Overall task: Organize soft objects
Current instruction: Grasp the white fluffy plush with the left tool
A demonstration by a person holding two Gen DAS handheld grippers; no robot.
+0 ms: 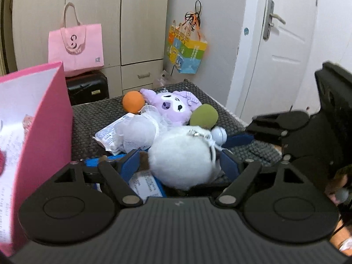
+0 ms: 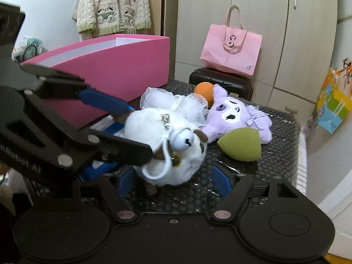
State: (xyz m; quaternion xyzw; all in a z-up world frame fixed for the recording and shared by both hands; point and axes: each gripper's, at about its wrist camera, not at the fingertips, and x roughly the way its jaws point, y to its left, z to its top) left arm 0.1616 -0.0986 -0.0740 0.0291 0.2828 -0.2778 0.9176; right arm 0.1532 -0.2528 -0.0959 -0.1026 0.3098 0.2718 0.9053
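Round white fluffy plush toy (image 1: 179,158) sits dead ahead between the spread fingers of both left gripper (image 1: 182,161) and right gripper (image 2: 173,176); neither pinches it yet.

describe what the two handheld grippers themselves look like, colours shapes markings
Both the left gripper and the right gripper are matte black, with a ribbed body, two round discs, silver pivot pins and angular linkage arms. The fingers carry blue pads. Pale lettering shows on the left gripper's side in the right wrist view.
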